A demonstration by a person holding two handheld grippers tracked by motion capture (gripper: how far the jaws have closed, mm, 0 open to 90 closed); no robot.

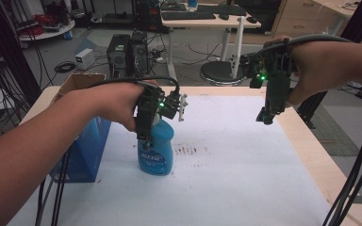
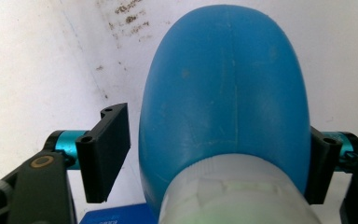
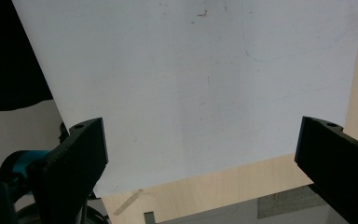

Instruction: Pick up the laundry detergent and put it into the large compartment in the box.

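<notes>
The left hand-held gripper point(image 2: 219, 154) straddles a smooth, rounded blue plastic bottle point(image 2: 223, 102), jaws apart, one clearly not touching. The right hand-held gripper point(image 3: 200, 154) hangs wide open over the matte white sheet point(image 3: 200, 70) on the table point(image 1: 306, 141).

Wooden table point(image 1: 306, 141) was covered by a white sheet point(image 1: 245, 160) with brownish smudges near its middle. Beyond it, grey floor point(image 1: 94, 40) carried loose cables, two dark computer towers point(image 1: 128, 55) and a round stool point(image 1: 219, 73). A desk point(image 1: 207, 21) with keyboard point(image 1: 188, 15) stood farther back. Lighting dim, even.
</notes>
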